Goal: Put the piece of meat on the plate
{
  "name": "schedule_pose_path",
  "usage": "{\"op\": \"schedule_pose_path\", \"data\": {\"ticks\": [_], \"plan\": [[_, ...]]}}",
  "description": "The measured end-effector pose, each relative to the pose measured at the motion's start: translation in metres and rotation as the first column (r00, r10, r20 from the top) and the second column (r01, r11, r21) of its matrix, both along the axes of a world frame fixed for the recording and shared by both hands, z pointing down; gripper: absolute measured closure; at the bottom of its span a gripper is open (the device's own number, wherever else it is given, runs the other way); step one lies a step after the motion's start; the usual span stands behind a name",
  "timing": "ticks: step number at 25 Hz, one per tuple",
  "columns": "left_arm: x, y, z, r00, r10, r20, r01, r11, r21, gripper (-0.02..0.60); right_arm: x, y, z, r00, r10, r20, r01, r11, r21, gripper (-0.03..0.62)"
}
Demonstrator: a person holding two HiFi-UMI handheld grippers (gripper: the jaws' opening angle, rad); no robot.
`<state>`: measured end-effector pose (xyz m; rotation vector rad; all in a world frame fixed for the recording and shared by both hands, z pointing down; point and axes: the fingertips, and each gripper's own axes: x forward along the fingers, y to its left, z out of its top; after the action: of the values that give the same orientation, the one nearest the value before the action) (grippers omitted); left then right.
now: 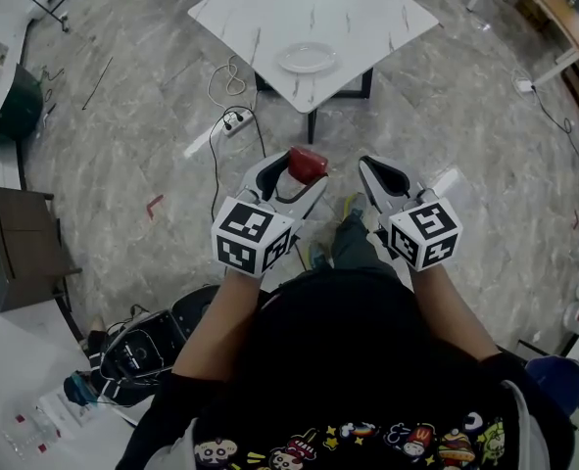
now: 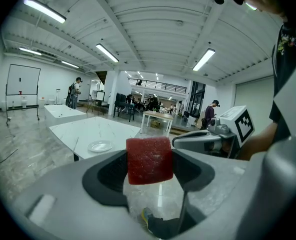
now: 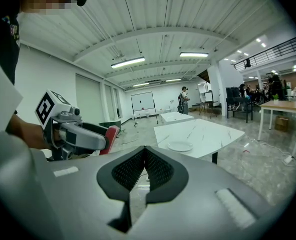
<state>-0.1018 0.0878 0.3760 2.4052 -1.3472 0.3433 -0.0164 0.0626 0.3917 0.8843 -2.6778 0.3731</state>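
Observation:
My left gripper (image 1: 306, 167) is shut on a red block of meat (image 1: 307, 164), held in the air over the floor; in the left gripper view the meat (image 2: 149, 160) sits squarely between the dark pads. My right gripper (image 1: 378, 169) hangs beside it, shut with nothing between its pads (image 3: 145, 166). A white plate (image 1: 307, 58) lies on a white marble table (image 1: 269, 8) ahead of both grippers, some way off. The plate also shows in the left gripper view (image 2: 99, 146) and the right gripper view (image 3: 180, 146). From the right gripper view, the left gripper (image 3: 82, 136) with the meat (image 3: 111, 135) is at the left.
A power strip and cables (image 1: 232, 117) lie on the marbled floor in front of the table. A dark chair (image 1: 20, 248) stands at the left, a bag (image 1: 137, 351) by my feet. More tables (image 2: 62, 112) and people stand in the hall behind.

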Motion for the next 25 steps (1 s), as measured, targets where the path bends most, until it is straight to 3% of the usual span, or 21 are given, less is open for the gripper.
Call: {"op": "schedule_pose_path", "data": {"ticks": [25], "plan": [[-0.007, -0.147, 0.023, 0.993, -0.107, 0.04, 0.11, 0.989, -0.099, 0.192, -0.012, -0.153, 0.019, 0.993, -0.109, 0.041, 0.111, 0.991, -0.072, 0.568]]}}
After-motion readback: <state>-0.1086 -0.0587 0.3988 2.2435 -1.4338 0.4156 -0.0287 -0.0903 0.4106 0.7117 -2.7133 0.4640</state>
